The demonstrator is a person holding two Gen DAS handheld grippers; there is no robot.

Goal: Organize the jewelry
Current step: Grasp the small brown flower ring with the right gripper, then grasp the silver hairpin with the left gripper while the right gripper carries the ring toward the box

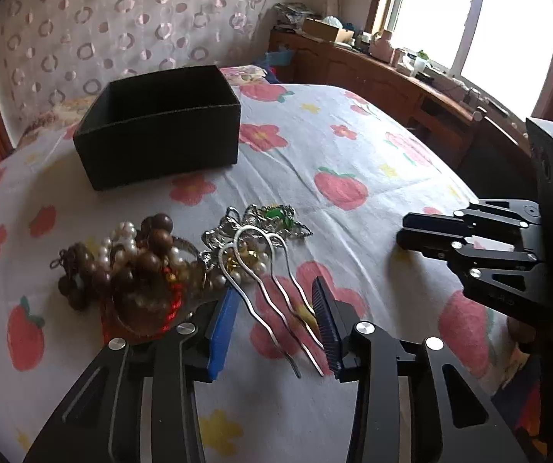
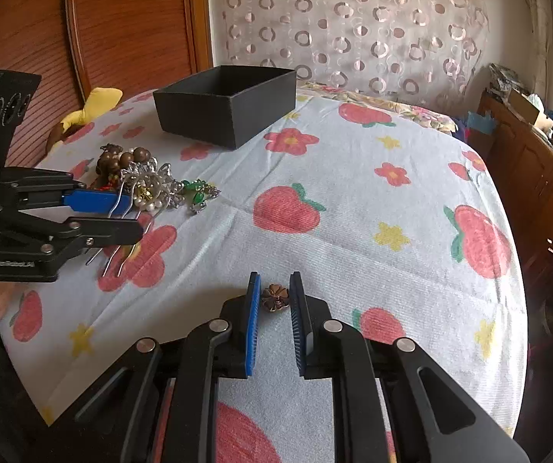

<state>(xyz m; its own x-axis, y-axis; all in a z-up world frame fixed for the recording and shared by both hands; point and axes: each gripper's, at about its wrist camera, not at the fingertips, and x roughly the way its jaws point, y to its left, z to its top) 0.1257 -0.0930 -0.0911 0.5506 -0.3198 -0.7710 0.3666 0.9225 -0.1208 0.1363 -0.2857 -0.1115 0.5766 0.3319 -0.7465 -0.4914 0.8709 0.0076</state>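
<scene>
Right wrist view: right claw (image 2: pixel 275 297) pinches flower brooch (image 2: pixel 275 296); left claw (image 2: pixel 122 216) narrow around hairpin (image 2: pixel 122 196); label unreadable.

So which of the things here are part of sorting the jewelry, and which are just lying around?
Part of the job:
- black box, open
- silver hair fork, between the left gripper pads
- bead and pearl pile
- green brooch
- small flower-shaped piece, held by the right gripper

Just lying about:
- yellow soft toy
- clutter on the wooden dresser
</scene>
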